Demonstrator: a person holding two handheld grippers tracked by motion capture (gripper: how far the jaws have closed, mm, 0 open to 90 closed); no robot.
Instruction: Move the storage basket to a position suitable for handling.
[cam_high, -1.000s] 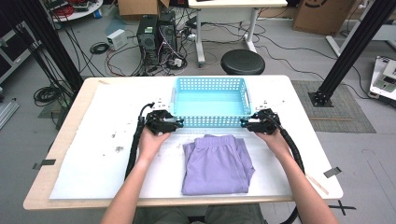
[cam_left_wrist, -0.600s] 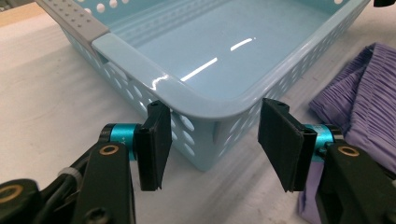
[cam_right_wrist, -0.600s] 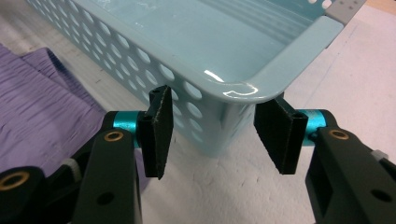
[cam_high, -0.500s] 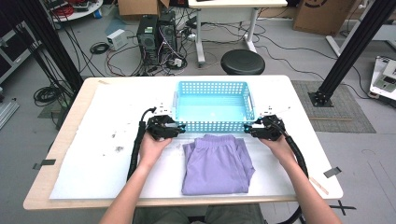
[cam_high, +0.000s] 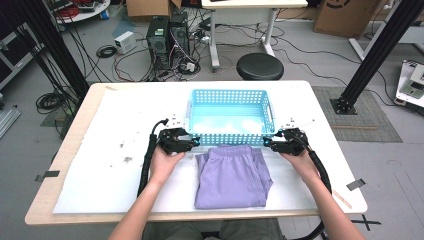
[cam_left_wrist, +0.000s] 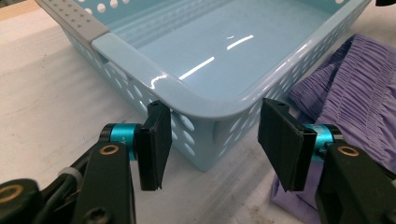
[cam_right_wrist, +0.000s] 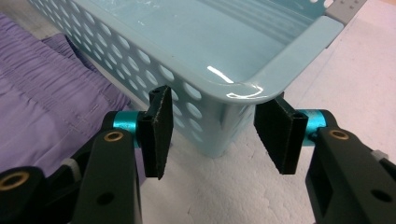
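A light blue perforated basket (cam_high: 231, 93) stands mid-table, with nothing in it. Just in front of it lies a folded purple garment (cam_high: 232, 175), its gathered waistband up against the basket's near wall. My left gripper (cam_high: 192, 141) grips the basket's near left corner. In the left gripper view that corner (cam_left_wrist: 205, 100) sits between the black pads (cam_left_wrist: 156, 140) of the left gripper (cam_left_wrist: 212, 121). My right gripper (cam_high: 267, 143) grips the near right corner the same way. The right gripper view has that corner (cam_right_wrist: 243, 88) wedged between the pads of the right gripper (cam_right_wrist: 212, 112).
The white table top (cam_high: 120, 125) has small dark specks left of the basket. Each gripper trails a black cable along the forearm. On the floor beyond the far edge are a round stool (cam_high: 260, 66), computer towers (cam_high: 167, 37) and cables.
Both hands have drawn back toward the near edge, and the basket has slid with them until its near wall meets the garment's waistband.
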